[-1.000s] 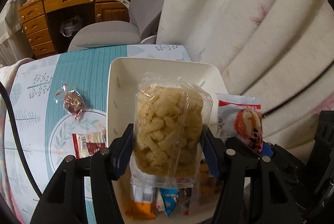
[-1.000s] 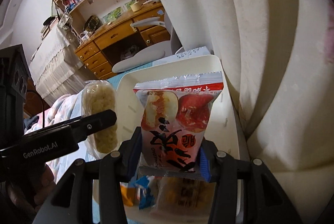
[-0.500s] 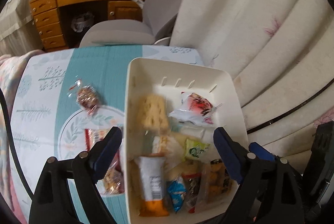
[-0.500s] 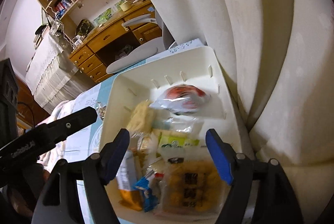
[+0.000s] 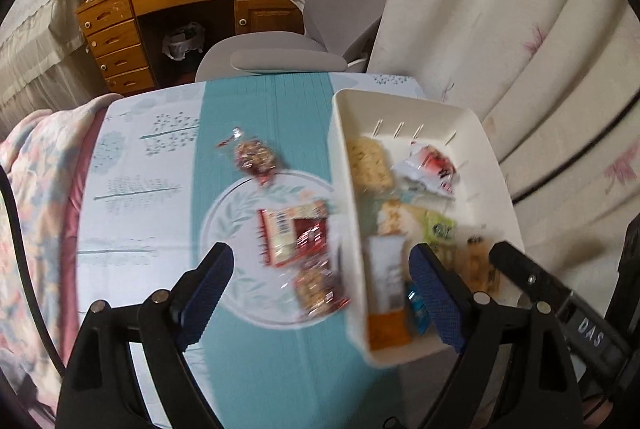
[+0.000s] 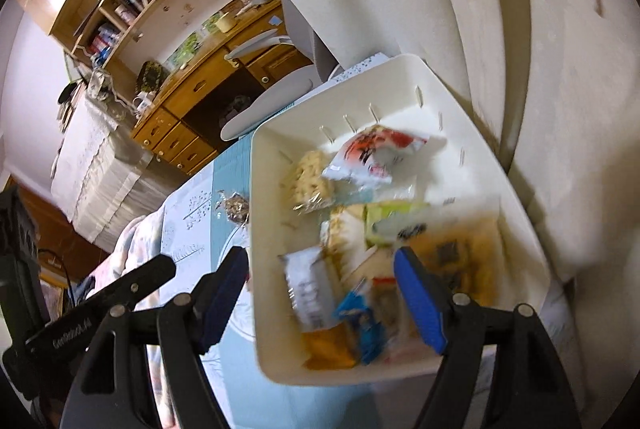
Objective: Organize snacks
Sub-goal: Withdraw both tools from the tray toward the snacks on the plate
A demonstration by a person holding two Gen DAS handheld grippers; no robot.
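The left claw point(image 5: 320, 293) hangs over the desk point(image 5: 240, 133) with its jaws spread wide, having just been opening, and nothing sits between them. Below it on the teal and white cloth lie three loose snacks: a red and white packet point(image 5: 294, 231), a clear bag of brown pieces point(image 5: 320, 287) just beneath that, and a small twisted wrapper point(image 5: 254, 159) farther back. All three are outside the white bin point(image 5: 404, 101), which stands along the desk's right side against the curtain point(image 5: 520, 29).

The right claw point(image 6: 320, 299) is over the near end of the bin, jaws apart after just opening, gripping nothing. Inside the bin the snacks are piled loosely: a bag of puffed corn curls point(image 6: 306, 173) and a red and white pouch point(image 6: 374, 155) toward the far wall, a green packet point(image 6: 396, 217) in the middle, and a white and orange bar point(image 6: 316, 309), a blue wrapper point(image 6: 360, 321) and a yellow bag point(image 6: 460, 261) at the near end. Much of this is smeared by blur, so labels cannot be read.

Beyond the desk stand a grey chair point(image 5: 280, 57) and a wooden cabinet with drawers point(image 5: 120, 37). A flowered blanket point(image 5: 36, 189) crowds the desk's left edge.
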